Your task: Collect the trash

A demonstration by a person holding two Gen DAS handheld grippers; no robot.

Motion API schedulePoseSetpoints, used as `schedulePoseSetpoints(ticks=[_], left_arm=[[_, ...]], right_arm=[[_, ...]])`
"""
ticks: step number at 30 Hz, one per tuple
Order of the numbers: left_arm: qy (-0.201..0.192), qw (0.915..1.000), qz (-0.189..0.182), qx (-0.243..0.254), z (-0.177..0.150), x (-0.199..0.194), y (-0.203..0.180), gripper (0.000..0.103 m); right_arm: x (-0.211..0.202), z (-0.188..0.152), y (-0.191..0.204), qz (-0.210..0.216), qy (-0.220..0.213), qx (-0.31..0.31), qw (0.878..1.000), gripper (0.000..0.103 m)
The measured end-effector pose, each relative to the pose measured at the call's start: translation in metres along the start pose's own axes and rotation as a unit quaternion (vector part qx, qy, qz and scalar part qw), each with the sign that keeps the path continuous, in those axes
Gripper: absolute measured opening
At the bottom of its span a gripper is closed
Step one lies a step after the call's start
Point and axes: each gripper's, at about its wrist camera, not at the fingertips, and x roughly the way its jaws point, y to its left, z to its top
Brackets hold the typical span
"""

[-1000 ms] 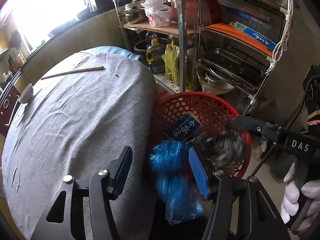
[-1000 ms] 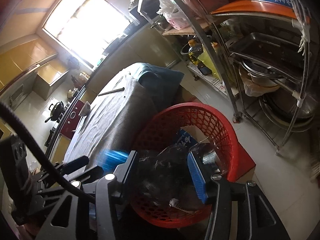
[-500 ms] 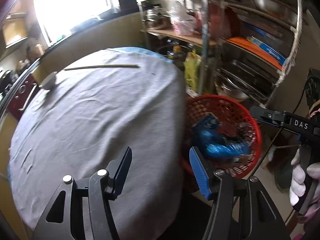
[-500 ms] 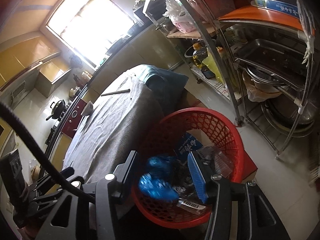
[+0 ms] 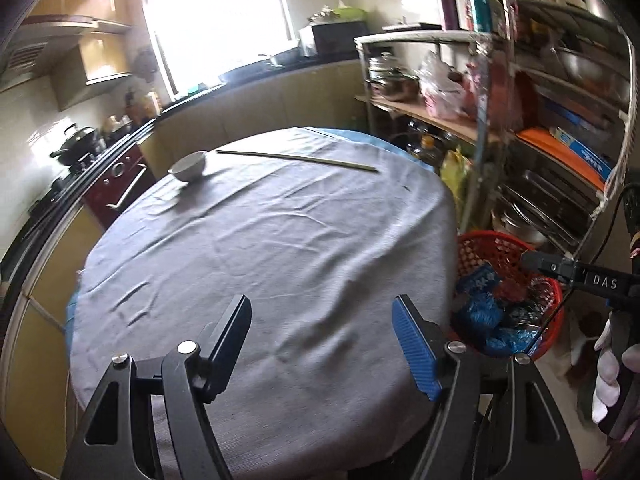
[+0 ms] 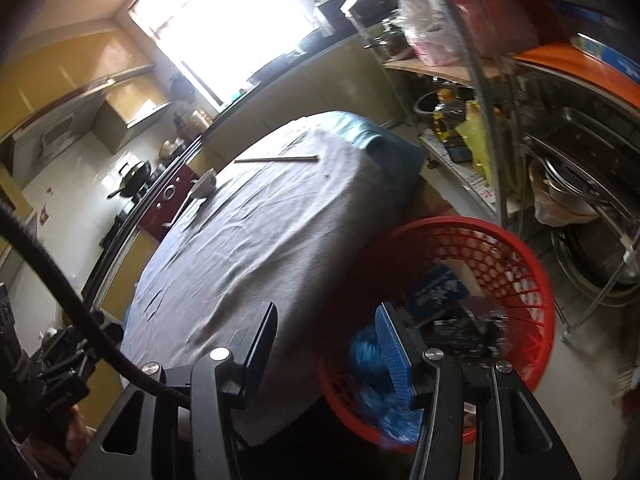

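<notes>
Bright daylight pours in from the window [image 5: 212, 12] at the upper middle of both views, so white it hides the glass. The shelves [image 6: 540, 80] on the right look smeared and blurry. Corners are dark and everything bends near the edges.

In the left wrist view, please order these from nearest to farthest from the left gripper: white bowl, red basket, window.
From the left gripper:
1. Red basket, low at the right, beside the table.
2. White bowl, on the table's far left part.
3. Window, in the back wall.
</notes>
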Motion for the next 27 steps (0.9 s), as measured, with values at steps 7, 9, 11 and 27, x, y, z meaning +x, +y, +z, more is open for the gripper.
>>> schedulePoseSetpoints(ticks=[7,9,11,27], left_arm=[[-0.015,0.9988,0.031,-0.034,-0.006,-0.017,0.033,0.074],[-0.018,0.9981,0.036,-0.046,-0.008,-0.021,0.044,0.074],[-0.021,0.9970,0.045,-0.059,-0.010,-0.024,0.055,0.074],[-0.047,0.9813,0.116,-0.146,-0.039,-0.056,0.141,0.075]], right_arm=[[0.011,-0.004,0.047,0.012,0.014,-0.049,0.999,0.055],[0.014,-0.006,0.062,0.015,0.017,-0.065,0.998,0.055],[0.017,-0.007,0.075,0.019,0.019,-0.077,0.997,0.055],[0.019,-0.016,0.185,0.042,0.019,-0.183,0.982,0.055]])
